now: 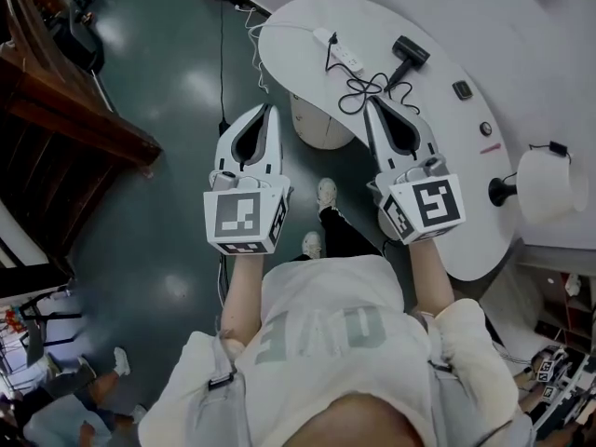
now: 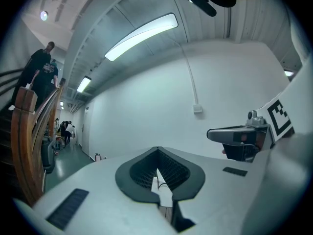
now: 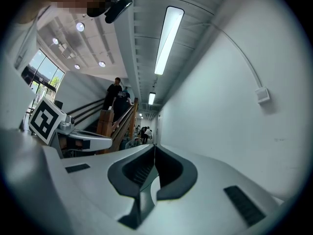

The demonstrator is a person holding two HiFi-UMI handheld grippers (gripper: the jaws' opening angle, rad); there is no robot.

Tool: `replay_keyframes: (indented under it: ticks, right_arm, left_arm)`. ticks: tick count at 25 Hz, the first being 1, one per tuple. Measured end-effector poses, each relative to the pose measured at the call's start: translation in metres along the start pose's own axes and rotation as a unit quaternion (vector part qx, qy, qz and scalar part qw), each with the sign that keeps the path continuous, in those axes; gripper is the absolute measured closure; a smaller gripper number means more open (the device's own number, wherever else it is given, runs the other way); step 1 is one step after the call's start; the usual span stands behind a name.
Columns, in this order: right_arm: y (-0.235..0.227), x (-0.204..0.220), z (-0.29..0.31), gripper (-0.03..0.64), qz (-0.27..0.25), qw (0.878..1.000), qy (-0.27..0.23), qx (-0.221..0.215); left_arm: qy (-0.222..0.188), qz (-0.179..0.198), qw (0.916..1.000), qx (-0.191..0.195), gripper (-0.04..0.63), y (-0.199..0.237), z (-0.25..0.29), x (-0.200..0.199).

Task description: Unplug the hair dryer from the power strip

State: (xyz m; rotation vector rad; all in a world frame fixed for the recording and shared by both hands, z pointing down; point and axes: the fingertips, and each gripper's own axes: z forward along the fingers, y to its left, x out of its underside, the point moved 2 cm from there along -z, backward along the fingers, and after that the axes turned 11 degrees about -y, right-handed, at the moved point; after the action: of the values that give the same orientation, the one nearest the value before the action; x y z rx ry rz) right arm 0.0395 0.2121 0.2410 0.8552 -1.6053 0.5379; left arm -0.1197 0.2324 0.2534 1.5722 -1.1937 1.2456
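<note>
Head view — left tool (image 1: 271, 110) over open floor (image 1: 168, 156), right tool (image 1: 372, 102) over the table (image 1: 298, 35) edge — both clenched, empty.

Left gripper (image 2: 157, 152), jaws together, nothing held.
Right gripper (image 2: 215, 133) level beside it on its right; wooden stair rail (image 2: 27, 146) off to its left; white wall (image 2: 146, 111) ahead.

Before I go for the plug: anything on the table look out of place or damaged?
Nothing looks spilled or broken. The one untidy thing is the black cord, lying in a loose tangle on the table near the power strip and the hair dryer; it could snag when pulled.
</note>
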Motion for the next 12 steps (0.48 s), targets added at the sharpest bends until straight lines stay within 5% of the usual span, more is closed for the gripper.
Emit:
replay_keyframes:
  ticks: [12]
  right_arm:
    - [-0.063,0.026,0.091,0.595,0.006,1.000,-0.016,-0.021]
  left_arm:
    - [-0.022,0.021,0.9995,-0.005,0.583,0.024,0.104,0.007]
